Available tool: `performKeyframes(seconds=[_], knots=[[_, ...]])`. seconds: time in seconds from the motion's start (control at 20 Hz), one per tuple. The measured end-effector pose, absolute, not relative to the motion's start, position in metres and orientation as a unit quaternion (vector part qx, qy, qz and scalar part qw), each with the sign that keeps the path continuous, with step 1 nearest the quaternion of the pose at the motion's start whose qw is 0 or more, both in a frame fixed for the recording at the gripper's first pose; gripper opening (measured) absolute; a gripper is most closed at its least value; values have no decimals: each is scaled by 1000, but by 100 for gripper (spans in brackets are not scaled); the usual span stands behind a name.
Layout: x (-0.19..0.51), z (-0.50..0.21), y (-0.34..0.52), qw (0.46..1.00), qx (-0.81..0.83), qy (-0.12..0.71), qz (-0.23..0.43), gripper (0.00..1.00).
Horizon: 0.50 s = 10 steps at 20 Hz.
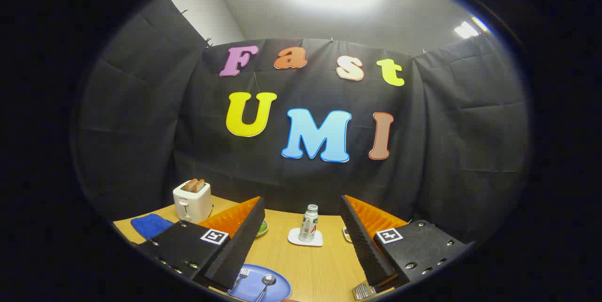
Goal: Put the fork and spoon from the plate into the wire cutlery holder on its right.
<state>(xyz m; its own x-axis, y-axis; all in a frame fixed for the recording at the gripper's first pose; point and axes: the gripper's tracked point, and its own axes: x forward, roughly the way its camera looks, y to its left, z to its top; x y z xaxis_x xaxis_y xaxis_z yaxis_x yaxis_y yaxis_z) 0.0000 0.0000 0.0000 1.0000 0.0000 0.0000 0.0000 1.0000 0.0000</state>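
My tool [301, 245] is spread wide over the wooden worktop [324, 269], metal fork [241, 275] and spoon [267, 283] on the round blue plate [277, 290] below.

The gripper [305, 264] is hanging above the table with its jaws standing wide apart and nothing between them. Its two fingers [237, 245] are reaching forward, their dark ribbed pads facing each other across the gap, their orange backs turned outward.

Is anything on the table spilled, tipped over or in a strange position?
Nothing stands out. The fork and spoon lie on the blue plate, the bottle stands upright, and the open gripper holds nothing.
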Motion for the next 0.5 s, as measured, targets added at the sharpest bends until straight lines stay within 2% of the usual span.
performKeyframes(seconds=[0.5], knots=[[-4,-14,10,999,6,31,13,98]])
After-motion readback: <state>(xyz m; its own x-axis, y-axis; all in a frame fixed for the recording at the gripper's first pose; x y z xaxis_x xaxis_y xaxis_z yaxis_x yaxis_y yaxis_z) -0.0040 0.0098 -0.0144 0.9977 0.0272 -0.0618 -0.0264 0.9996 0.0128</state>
